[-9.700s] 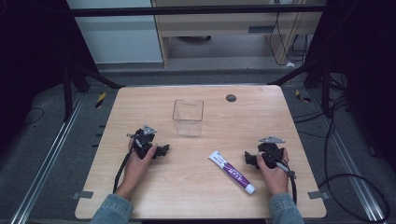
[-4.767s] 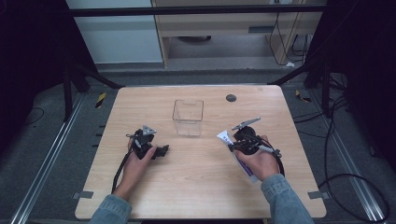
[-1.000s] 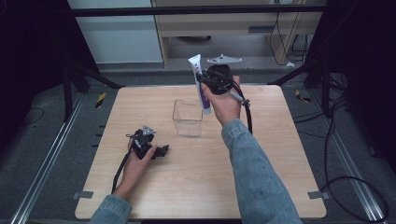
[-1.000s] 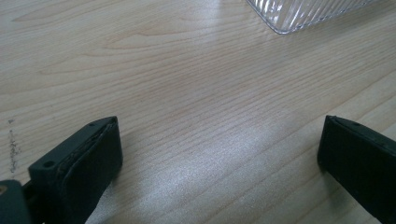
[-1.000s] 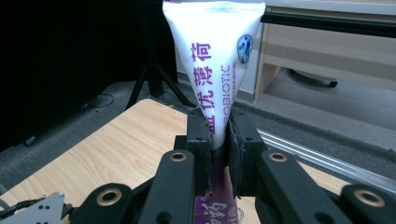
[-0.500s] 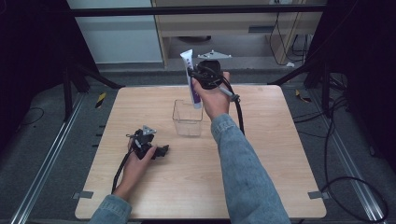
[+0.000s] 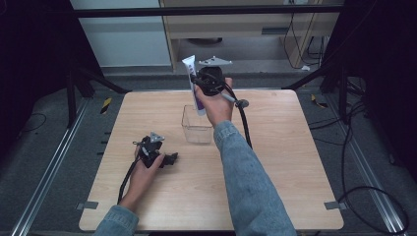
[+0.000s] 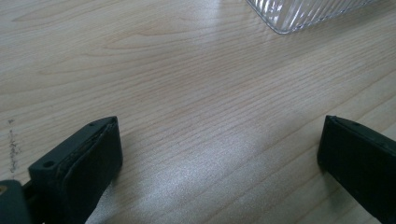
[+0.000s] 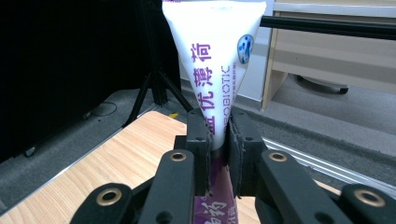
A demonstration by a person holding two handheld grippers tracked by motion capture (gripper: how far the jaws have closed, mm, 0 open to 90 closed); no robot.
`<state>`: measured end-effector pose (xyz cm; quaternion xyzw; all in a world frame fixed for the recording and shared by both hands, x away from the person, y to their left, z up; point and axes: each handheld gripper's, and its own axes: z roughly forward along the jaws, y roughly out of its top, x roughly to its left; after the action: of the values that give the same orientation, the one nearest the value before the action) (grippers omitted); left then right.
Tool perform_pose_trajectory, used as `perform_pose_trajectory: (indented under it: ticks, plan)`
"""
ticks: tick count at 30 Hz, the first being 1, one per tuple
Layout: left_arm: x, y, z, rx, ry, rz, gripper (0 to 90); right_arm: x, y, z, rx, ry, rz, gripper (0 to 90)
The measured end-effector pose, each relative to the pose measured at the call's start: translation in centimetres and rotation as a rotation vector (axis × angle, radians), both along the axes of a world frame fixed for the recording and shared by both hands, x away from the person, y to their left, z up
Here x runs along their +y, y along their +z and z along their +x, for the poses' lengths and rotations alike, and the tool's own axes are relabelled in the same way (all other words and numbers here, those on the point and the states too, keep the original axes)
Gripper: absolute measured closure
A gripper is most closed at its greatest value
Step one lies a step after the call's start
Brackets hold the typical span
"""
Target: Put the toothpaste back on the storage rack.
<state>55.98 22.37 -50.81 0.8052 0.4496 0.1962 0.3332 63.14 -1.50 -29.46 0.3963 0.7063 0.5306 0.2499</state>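
A white and purple toothpaste tube (image 7: 191, 73) stands upright in the air, flat crimped end up, with its lower purple end (image 7: 199, 105) just above the open top of a clear plastic box (image 7: 196, 129) at the table's middle back. My right gripper (image 7: 197, 81) is shut on the tube's middle; in the right gripper view the pads (image 9: 200, 140) squeeze the tube (image 9: 215, 60) from both sides. My left gripper (image 7: 171, 158) rests on the table left of the box, jaws wide open over bare wood (image 8: 219, 149). A ribbed corner of the box (image 8: 303, 14) lies ahead of it.
A small dark round mark (image 7: 241, 103) sits on the wooden table (image 7: 295, 172) right of the box. The right gripper's cable (image 7: 244, 128) hangs along the forearm. A cabinet (image 7: 246, 29) and black frame bars stand beyond the far edge.
The right hand has carried the upright tube leftward and a little lower, from behind the box's right side to above the box. The left gripper has stayed put.
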Motion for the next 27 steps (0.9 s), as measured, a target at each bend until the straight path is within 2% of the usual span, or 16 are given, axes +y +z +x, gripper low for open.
perform_pose_trajectory:
  ticks: [15,27]
  plan:
    - [0.0,0.0,0.0,0.0,0.0,0.0,0.0,0.8,-0.8,0.2,0.0,0.017,-0.014,80.2]
    - [0.0,0.0,0.0,0.0,0.0,0.0,0.0,1.5,-2.2,0.2,0.0,0.03,-0.023,80.1]
